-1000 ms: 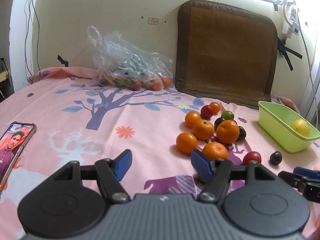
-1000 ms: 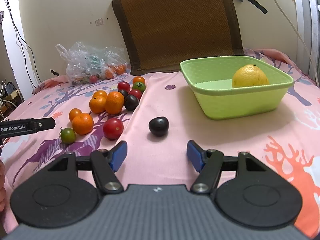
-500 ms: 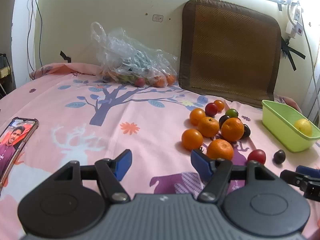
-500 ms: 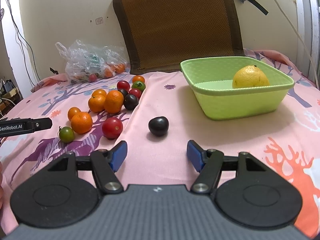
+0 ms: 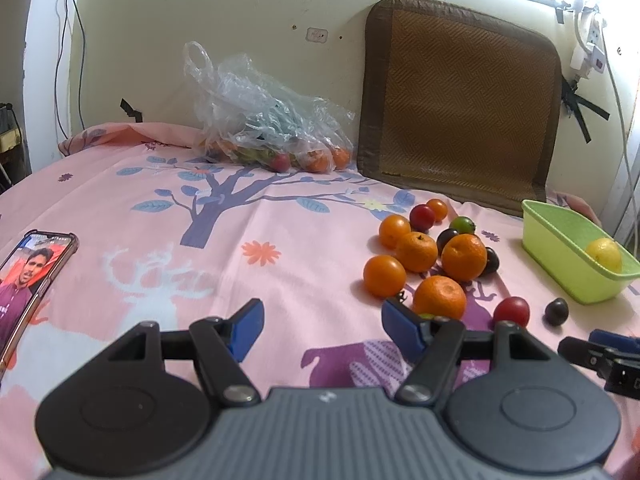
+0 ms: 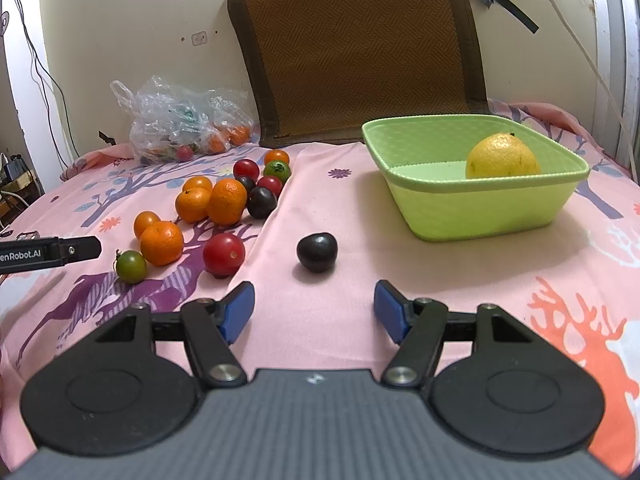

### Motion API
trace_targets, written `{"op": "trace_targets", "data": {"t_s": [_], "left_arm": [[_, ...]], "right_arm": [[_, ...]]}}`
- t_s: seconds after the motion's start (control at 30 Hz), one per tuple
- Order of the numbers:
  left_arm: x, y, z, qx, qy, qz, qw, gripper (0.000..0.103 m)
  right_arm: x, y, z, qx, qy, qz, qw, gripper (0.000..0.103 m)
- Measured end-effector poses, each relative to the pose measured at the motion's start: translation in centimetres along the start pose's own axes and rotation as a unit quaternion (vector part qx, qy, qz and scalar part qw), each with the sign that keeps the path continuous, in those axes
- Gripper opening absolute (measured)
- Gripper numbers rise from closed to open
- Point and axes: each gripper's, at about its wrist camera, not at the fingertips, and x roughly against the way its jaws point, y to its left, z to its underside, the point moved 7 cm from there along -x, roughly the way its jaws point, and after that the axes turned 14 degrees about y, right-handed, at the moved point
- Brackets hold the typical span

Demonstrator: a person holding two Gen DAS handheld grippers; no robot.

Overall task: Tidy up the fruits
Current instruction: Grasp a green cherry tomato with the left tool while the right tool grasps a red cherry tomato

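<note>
A green basket point(image 6: 480, 216) point(image 5: 560, 248) holds one yellow citrus fruit point(image 6: 502, 158) point(image 5: 605, 254). Several oranges point(image 6: 226, 202) point(image 5: 463, 257), red tomatoes point(image 6: 223, 255) point(image 5: 511, 310), dark plums and green tomatoes point(image 6: 131, 266) lie loose on the pink bedsheet. One dark plum point(image 6: 317, 252) point(image 5: 557, 311) lies apart, just ahead of my open, empty right gripper point(image 6: 314, 312). My left gripper point(image 5: 322, 326) is open and empty, near the closest orange point(image 5: 439, 298). Its finger shows at the right wrist view's left edge point(image 6: 48, 254).
A clear plastic bag point(image 5: 264, 128) point(image 6: 180, 128) with more fruit lies at the wall. A brown woven cushion point(image 5: 460, 104) point(image 6: 360, 52) leans behind the fruit. A phone point(image 5: 28, 272) lies at the left on the bed.
My left gripper has pulled back and risen slightly, so the fruit looks farther away. My right gripper has barely moved. Both stay open.
</note>
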Motion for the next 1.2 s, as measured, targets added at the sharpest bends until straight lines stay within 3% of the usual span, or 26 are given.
{"op": "trace_targets", "data": {"t_s": [0.27, 0.47, 0.7, 0.87, 1.07, 1.1, 1.13, 1.2], "left_arm": [[0.8, -0.9, 0.1, -0.017, -0.004, 0.045, 0.9988, 0.067], [1.0, -3.2, 0.4, -0.058, -0.008, 0.088, 0.9944, 0.064], [-0.4, -4.8, 0.8, -0.09, 0.012, 0.094, 0.9914, 0.05], [-1.6, -4.7, 1.1, -0.094, 0.034, 0.087, 0.9911, 0.027], [-1.4, -4.7, 1.4, -0.091, 0.032, 0.083, 0.9918, 0.026], [-1.2, -4.8, 1.4, -0.09, 0.032, 0.085, 0.9918, 0.026], [-0.9, -5.0, 1.3, -0.089, 0.031, 0.09, 0.9915, 0.026], [-0.2, -5.5, 1.0, -0.09, 0.025, 0.102, 0.9904, 0.026]], "right_arm": [[0.1, 0.2, 0.0, 0.001, -0.006, -0.012, 1.0, 0.067], [0.4, 1.3, -0.1, 0.034, -0.02, -0.013, 0.999, 0.066], [-0.1, 2.6, -1.1, 0.079, -0.023, -0.023, 0.996, 0.053], [-0.8, 3.9, -2.1, 0.121, -0.02, -0.033, 0.992, 0.051], [-2.5, 5.4, -2.9, 0.166, -0.004, -0.041, 0.985, 0.05], [-2.9, 5.6, -2.8, 0.174, 0.003, -0.045, 0.984, 0.047], [-3.2, 5.8, -2.7, 0.179, 0.009, -0.048, 0.983, 0.031], [-3.0, 5.9, -2.4, 0.185, 0.004, -0.044, 0.982, 0.032]]}}
